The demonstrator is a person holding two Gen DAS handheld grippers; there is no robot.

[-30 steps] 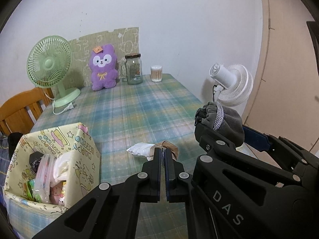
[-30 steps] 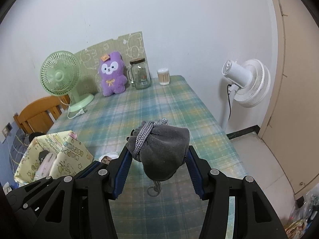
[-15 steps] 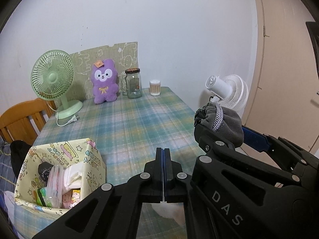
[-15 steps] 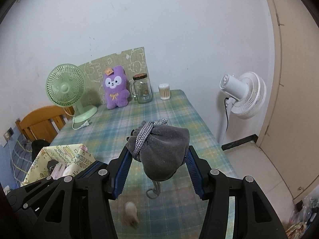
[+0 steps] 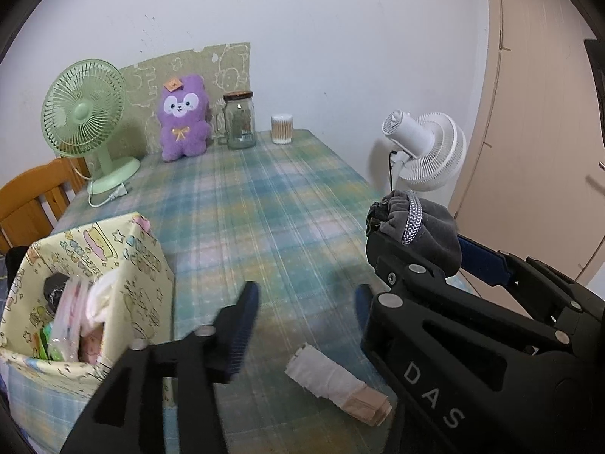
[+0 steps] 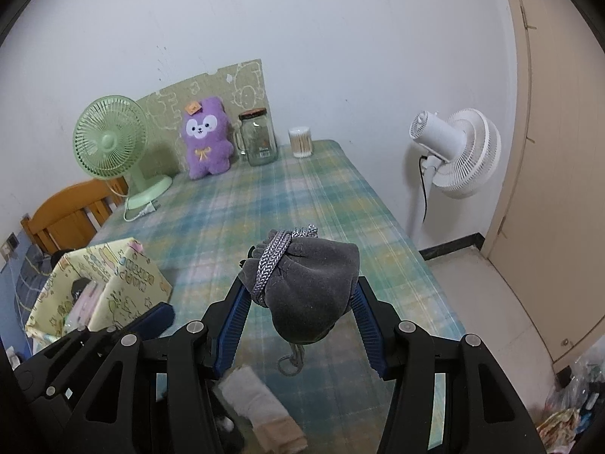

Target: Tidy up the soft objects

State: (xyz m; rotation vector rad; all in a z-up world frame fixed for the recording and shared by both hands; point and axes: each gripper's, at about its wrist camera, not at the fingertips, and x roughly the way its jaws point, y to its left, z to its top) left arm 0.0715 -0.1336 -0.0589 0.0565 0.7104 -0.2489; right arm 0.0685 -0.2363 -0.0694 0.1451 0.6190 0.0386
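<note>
Left gripper [image 5: 304, 312] spread wide above rolled sock [image 5: 336, 384]; right gripper [image 6: 300, 300] pinching grey drawstring pouch [image 6: 310, 295], right of patterned box [image 5: 94, 283].

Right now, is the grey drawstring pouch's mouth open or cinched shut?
Cinched shut. The grey drawstring pouch, clamped in the right gripper, has its neck gathered tight under the braided silver cord.

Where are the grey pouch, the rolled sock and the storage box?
grey pouch [image 6: 314, 295], right wrist view, middle of its body.
rolled sock [image 5: 332, 382], left wrist view, white midsection.
storage box [image 5: 140, 265], left wrist view, patterned side wall.
</note>
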